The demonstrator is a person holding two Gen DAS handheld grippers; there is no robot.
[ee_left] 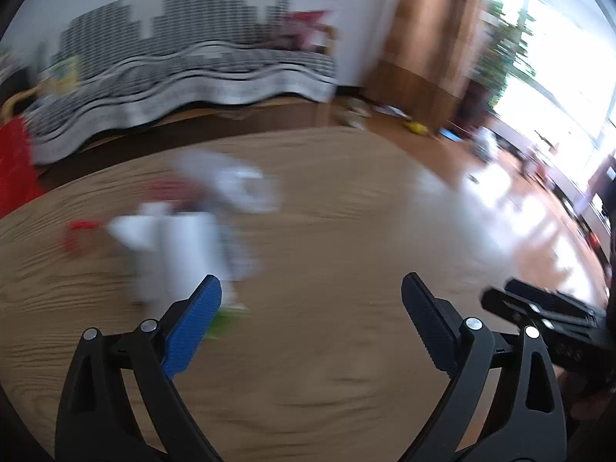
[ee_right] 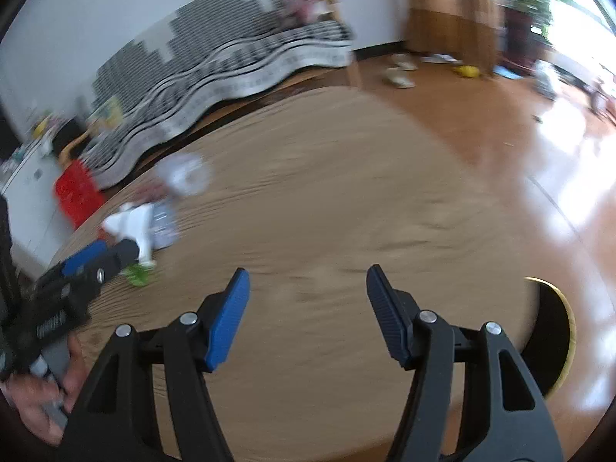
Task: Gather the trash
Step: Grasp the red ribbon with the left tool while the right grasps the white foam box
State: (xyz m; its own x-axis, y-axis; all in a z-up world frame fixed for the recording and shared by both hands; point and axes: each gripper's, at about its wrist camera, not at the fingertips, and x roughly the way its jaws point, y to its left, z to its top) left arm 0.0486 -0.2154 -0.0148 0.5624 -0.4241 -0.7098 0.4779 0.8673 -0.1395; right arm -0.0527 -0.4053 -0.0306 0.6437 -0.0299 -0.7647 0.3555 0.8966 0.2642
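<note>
Blurred heap of trash [ee_left: 184, 227] at left centre of the left-wrist frame, lying on a round wooden table [ee_left: 346, 231]: white crumpled paper and clear plastic, red scraps at its left edge, a green bit [ee_left: 227, 321] at its near end. Too smeared to name single pieces. Left gripper [ee_left: 312, 300] spread wide, nothing between its blue pads, heap just beyond its left finger. Right gripper [ee_right: 308, 296] about half open over bare wood, also empty, well apart from the same heap [ee_right: 154, 223] at middle left. Only in the right-wrist view: a hand [ee_right: 42, 396] at lower left, a black round thing with a gold rim [ee_right: 554, 331] at lower right. Striped sofa [ee_left: 173, 88] behind in both.
</note>
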